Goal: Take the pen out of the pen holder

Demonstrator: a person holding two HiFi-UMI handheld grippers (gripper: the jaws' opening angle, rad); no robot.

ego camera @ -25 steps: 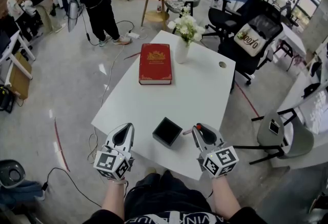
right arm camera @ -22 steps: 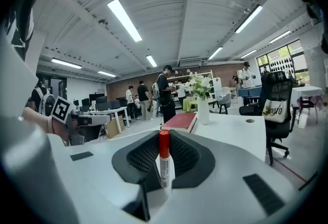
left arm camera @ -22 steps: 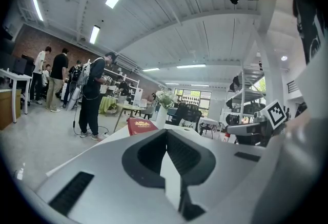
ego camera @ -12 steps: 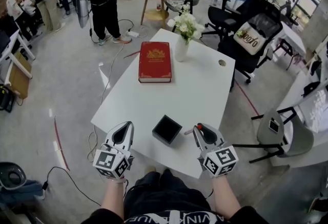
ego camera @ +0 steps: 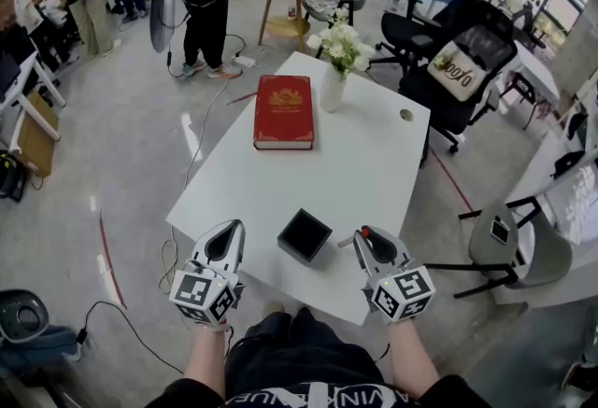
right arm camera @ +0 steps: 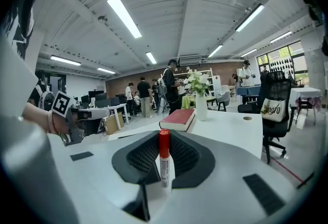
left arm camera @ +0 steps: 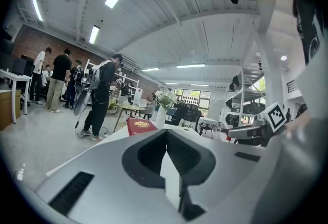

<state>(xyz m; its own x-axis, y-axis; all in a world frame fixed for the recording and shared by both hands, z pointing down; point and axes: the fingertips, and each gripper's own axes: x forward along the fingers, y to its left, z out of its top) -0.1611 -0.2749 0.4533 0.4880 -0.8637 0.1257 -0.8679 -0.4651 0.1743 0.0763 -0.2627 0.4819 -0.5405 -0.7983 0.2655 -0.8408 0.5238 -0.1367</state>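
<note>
The black square pen holder (ego camera: 306,238) stands near the front edge of the white table (ego camera: 364,173), between my two grippers, and looks hollow and dark inside. My right gripper (ego camera: 363,234) hovers just right of it, shut on a pen (right arm camera: 164,159) with a white barrel and a red cap. The pen stands upright between the pads in the right gripper view. One end of the pen (ego camera: 345,241) pokes out toward the holder in the head view. My left gripper (ego camera: 230,231) sits left of the holder at the table's edge, jaws together with nothing in them.
A red book (ego camera: 283,114) lies at the far middle of the table, with a white vase of flowers (ego camera: 333,89) behind it and a cable hole (ego camera: 405,117) at the right. Office chairs (ego camera: 467,70) stand to the right. People stand at the back left.
Both grippers stay where they were, the pen still in the right one. A person in the background has walked to the right.
</note>
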